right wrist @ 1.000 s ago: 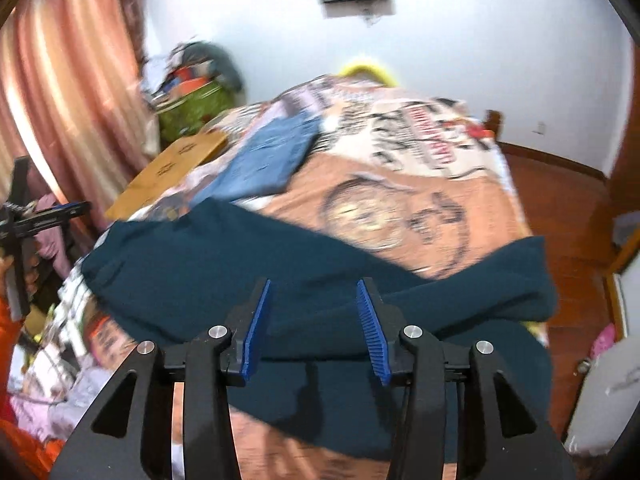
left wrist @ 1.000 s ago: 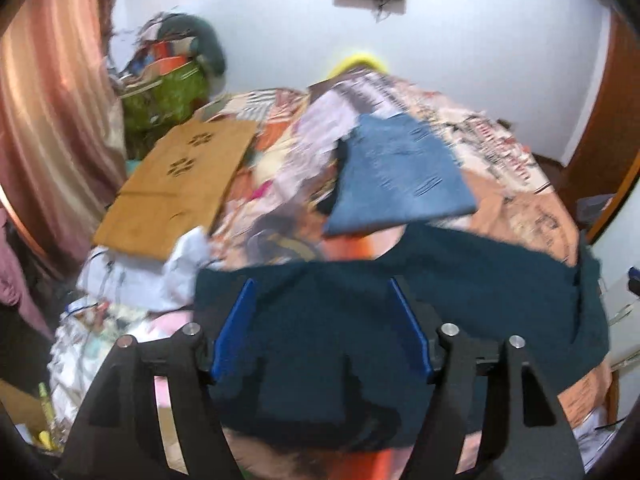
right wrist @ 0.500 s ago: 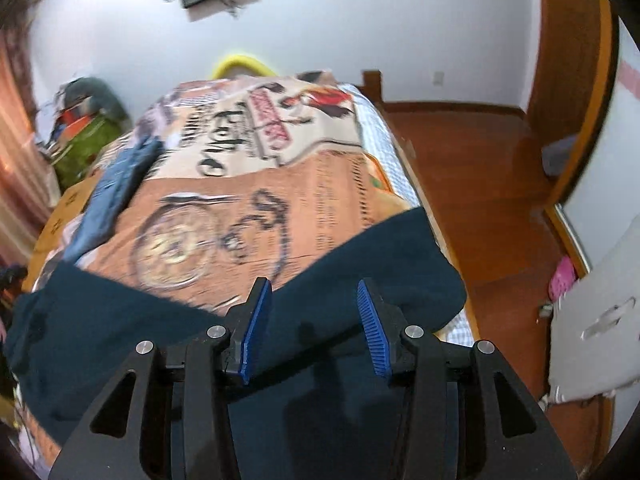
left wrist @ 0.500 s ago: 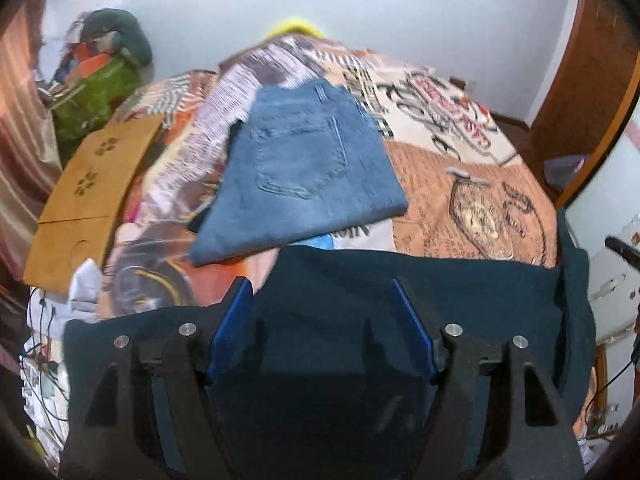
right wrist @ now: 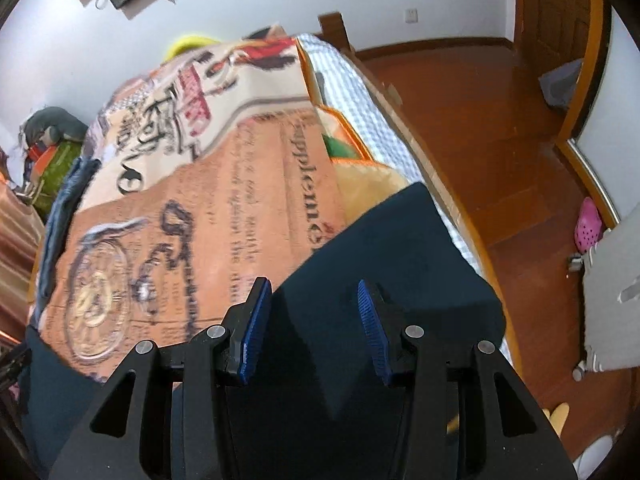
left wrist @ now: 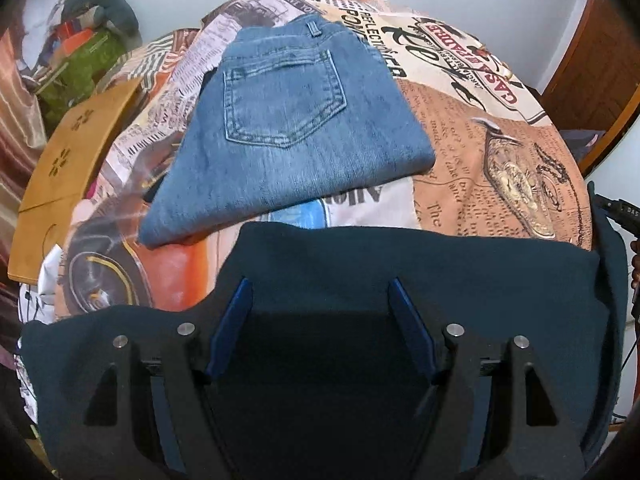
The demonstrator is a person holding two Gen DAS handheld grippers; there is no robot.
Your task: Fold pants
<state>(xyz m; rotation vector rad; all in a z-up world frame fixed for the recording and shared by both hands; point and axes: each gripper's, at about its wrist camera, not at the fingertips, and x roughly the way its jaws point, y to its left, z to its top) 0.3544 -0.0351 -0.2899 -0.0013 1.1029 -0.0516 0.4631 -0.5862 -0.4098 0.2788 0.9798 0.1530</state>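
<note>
Dark teal pants (left wrist: 440, 272) lie spread across the near part of the bed. My left gripper (left wrist: 319, 282) hangs just above them with its jaws opening and nothing pinched between the blue pads. In the right wrist view, one end of the dark pants (right wrist: 400, 240) reaches the bed's right edge. My right gripper (right wrist: 312, 282) hovers open over that end, its pads apart from the cloth. A folded pair of blue jeans (left wrist: 288, 128) lies farther up the bed, seen edge-on as blue jeans (right wrist: 60, 208) at the left of the right wrist view.
A printed bedspread (left wrist: 480, 140) covers the bed. A wooden board (left wrist: 68, 152) and a pile of bags (left wrist: 88, 56) sit on its left side. Right of the bed are a wooden floor (right wrist: 480, 120), a pink shoe (right wrist: 588, 224) and a white panel (right wrist: 612, 280).
Both grippers have dropped closer to the dark pants. The left one moved toward the folded jeans. The right one swung and rolled toward the pants' end at the bed's right edge.
</note>
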